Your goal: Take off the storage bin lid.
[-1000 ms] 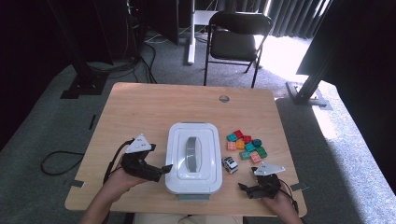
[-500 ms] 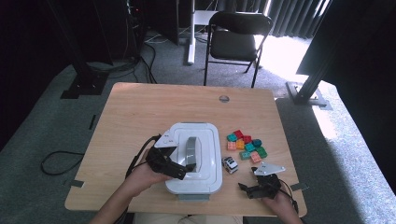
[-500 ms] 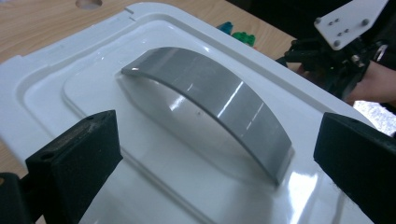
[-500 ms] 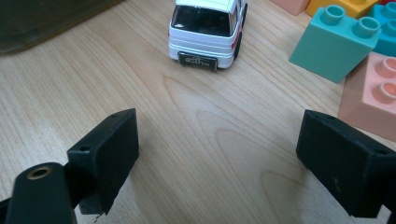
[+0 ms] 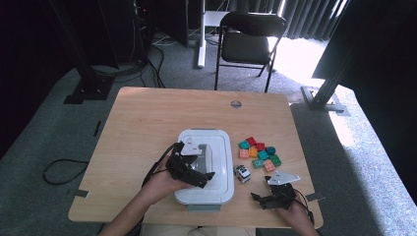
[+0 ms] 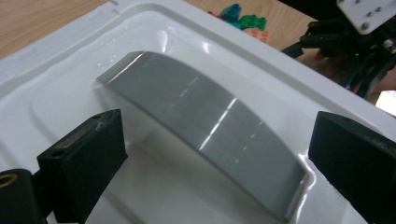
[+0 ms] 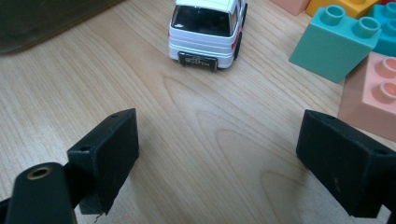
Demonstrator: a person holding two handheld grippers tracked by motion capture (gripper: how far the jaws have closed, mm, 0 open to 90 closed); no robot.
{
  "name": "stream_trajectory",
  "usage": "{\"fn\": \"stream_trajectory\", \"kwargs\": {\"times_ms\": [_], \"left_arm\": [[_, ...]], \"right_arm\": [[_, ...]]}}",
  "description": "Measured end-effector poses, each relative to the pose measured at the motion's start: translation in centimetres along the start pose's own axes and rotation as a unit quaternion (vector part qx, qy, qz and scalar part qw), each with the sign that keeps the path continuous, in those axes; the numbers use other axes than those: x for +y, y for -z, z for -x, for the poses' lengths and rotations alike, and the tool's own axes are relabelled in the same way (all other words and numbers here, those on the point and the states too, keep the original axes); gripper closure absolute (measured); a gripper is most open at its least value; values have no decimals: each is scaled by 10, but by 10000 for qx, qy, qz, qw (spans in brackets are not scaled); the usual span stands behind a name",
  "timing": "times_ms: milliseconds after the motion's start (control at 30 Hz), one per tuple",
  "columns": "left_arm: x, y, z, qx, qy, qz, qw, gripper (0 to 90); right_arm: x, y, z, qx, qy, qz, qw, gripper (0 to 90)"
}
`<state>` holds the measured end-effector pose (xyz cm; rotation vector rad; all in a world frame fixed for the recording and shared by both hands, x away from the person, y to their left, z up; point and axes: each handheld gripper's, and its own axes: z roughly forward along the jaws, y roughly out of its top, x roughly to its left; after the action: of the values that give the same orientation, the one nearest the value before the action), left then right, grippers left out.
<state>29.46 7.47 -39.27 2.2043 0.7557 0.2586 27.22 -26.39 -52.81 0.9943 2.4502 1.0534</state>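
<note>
Nearest us, our right hand-held gripper (image 5: 259, 198) rests low over the counter (image 5: 147, 123) with its jaws spread wide and nothing between them, pointing at the white toy car (image 7: 208, 30) just ahead. Our left hand-held gripper (image 5: 209, 175) hangs over the white box lid (image 5: 216, 147), jaws wide apart on either side of the lid's grey handle (image 6: 205, 135), not gripping it. The box sits mid-counter. Beyond the car lies a cluster of coloured blocks (image 5: 259, 152), just right of the box.
</note>
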Motion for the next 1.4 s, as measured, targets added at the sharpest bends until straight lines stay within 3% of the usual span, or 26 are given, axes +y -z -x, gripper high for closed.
{"fn": "stream_trajectory", "kwargs": {"times_ms": [100, 167, 233, 267, 333, 433, 667, 867, 1100, 1267, 1400], "left_arm": [[0, -3, 3, 119, -120, -24, 9999, 59], [0, -2, 3, 191, -171, 24, 9997, 125], [0, -3, 1, 0, -162, 11, 9999, 217], [0, -3, 1, 0, -162, 11, 9999, 260], [0, -3, 0, -112, -96, 86, 9999, 299], [0, -3, -3, -214, 71, 152, 9996, 336], [-1, 3, -1, -226, 186, 289, 9992, 397], [1, 19, -4, -375, 347, 706, 9962, 503], [5, 48, -12, -128, 479, 1272, 9906, 583], [3, 52, -19, -62, 588, 1358, 9890, 662], [1, 56, -25, -71, 716, 1511, 9859, 669]], "right_arm": [[0, 0, 0, -1, -1, -1, 10000, 126], [0, 0, 0, -1, -3, -1, 10000, 126], [0, 0, 0, -1, -2, -1, 10000, 126], [0, 0, 0, -1, -2, -1, 10000, 126], [0, 0, 0, -5, -7, -2, 10000, 126], [0, 0, 0, -13, -20, -4, 10000, 126], [0, 0, 0, -23, -25, -3, 10000, 126], [0, 0, -1, -21, -33, -5, 10000, 126], [0, 1, -1, -34, -27, -1, 10000, 126], [0, 1, -1, -35, -30, -3, 10000, 126], [0, 1, -1, -35, -31, -3, 10000, 126]]}}
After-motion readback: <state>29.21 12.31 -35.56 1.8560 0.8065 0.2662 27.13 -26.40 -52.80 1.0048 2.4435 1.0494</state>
